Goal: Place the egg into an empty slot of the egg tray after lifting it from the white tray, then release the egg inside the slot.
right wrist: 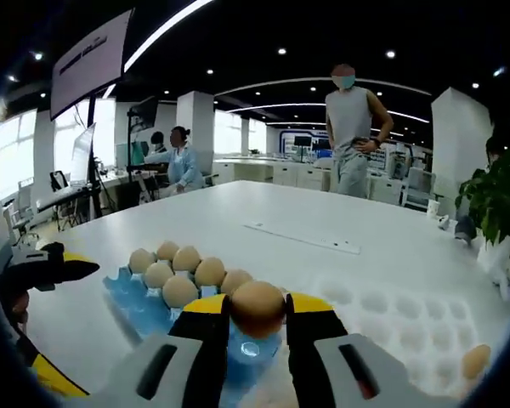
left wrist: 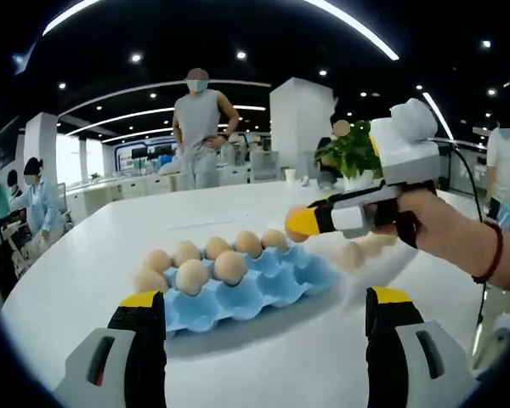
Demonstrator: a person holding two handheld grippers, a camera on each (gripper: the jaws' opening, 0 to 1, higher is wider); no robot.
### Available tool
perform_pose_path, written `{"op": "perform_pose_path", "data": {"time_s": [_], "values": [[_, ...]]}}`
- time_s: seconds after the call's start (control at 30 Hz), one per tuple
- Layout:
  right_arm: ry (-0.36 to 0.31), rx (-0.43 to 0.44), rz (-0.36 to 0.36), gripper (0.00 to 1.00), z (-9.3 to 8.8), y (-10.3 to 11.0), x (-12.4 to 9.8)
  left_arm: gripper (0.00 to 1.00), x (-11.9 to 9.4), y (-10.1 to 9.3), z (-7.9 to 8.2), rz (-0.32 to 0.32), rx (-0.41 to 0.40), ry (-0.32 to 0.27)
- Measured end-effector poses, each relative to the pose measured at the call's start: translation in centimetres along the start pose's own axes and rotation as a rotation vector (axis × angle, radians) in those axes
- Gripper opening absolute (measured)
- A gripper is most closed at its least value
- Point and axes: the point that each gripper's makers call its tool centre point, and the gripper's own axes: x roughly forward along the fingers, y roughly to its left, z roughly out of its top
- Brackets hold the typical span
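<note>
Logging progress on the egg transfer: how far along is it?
Done: the egg is lifted, clamped in the right gripper, with several eggs already in the blue egg tray. In hand: carrying it over that tray. Left: lower it into an empty slot and release. The left gripper is open and idle.

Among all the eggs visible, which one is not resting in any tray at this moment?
The egg clamped between the right hand-held gripper jaws, raised above the blue egg tray. The other eggs sit in tray slots.
</note>
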Motion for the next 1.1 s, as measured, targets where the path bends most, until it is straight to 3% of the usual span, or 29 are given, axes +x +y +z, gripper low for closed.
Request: {"op": "perform_pose_path", "data": {"time_s": [0.13, 0.43, 1.1], "values": [[-0.008, -0.015, 0.042, 0.27, 0.0, 2.1, 0.5, 1.0, 0.0, 0.2, 0.1, 0.002, 0.003, 0.0], [-0.003, -0.032, 0.094, 0.27, -0.8, 4.0, 2.3, 1.0, -0.3, 1.1, 0.3, 0.007, 0.0, -0.003], [0.059, -0.009, 0.101, 0.27, -3.4, 3.9, 3.6, 1.0, -0.1, 1.4, -0.3, 0.007, -0.004, 0.01]]}}
